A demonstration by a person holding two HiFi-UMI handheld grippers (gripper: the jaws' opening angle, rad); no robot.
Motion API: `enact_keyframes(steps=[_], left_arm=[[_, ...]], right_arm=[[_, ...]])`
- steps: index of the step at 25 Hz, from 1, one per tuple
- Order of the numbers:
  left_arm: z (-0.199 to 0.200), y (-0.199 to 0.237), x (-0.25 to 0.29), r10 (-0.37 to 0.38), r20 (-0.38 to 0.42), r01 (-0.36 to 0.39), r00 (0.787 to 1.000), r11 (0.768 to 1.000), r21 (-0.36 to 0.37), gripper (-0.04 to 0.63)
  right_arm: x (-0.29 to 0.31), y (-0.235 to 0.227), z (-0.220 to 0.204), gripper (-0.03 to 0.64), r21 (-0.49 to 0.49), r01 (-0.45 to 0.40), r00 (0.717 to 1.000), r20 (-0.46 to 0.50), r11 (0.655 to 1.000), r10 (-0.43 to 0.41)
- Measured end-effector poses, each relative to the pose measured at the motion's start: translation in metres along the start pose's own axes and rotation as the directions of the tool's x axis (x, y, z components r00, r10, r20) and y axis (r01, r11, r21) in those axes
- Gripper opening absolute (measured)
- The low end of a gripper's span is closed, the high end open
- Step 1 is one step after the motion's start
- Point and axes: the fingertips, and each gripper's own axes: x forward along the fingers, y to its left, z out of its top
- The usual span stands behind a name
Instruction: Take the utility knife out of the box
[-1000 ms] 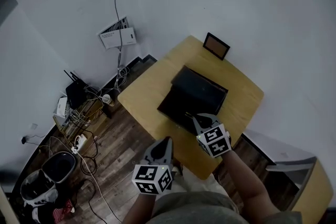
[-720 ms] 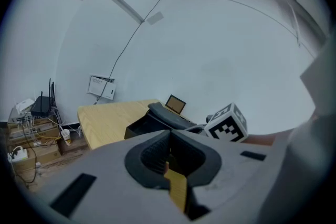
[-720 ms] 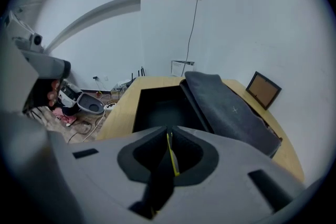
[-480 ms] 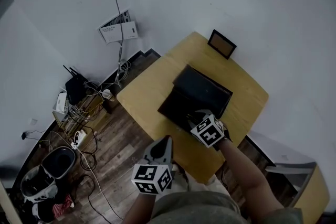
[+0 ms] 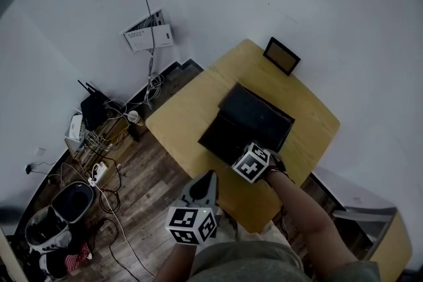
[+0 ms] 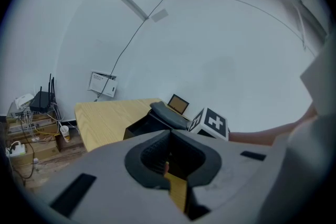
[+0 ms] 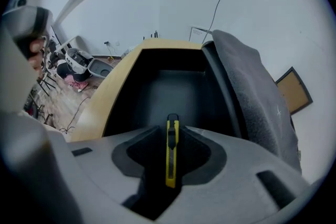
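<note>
- The left gripper (image 6: 169, 132) is held off the near edge of the table (image 5: 185, 119), well short of the box. Its jaws are closed tip to tip, with nothing between them.
- The right gripper (image 7: 172, 127) points steeply down into the open black box (image 7: 173, 63). Its jaws have just been opening and now stand wide.
- The yellow utility knife (image 7: 171, 157) lies lengthwise in the gap between the right gripper's jaws, inside the box, clear of both pads.
- The raised lid (image 7: 247, 86) stands just right of the right gripper.
</note>
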Motion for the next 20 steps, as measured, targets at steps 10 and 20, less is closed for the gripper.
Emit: enact_keyframes(steps=[10, 20], left_arm=[[0.002, 0.002, 0.001, 0.009, 0.004, -0.009, 1.0, 1.0, -0.005, 0.004], [0.003, 0.003, -0.018, 0.025, 0.022, -0.025, 0.999, 1.0, 0.0, 0.004]], right_arm=[[0.002, -0.007, 0.002, 0.057, 0.039, 0.027, 1.0, 0.0, 0.999, -0.027], [-0.017, -0.004, 0.017, 0.055, 0.041, 0.082, 0.991, 0.105, 0.996, -0.085]])
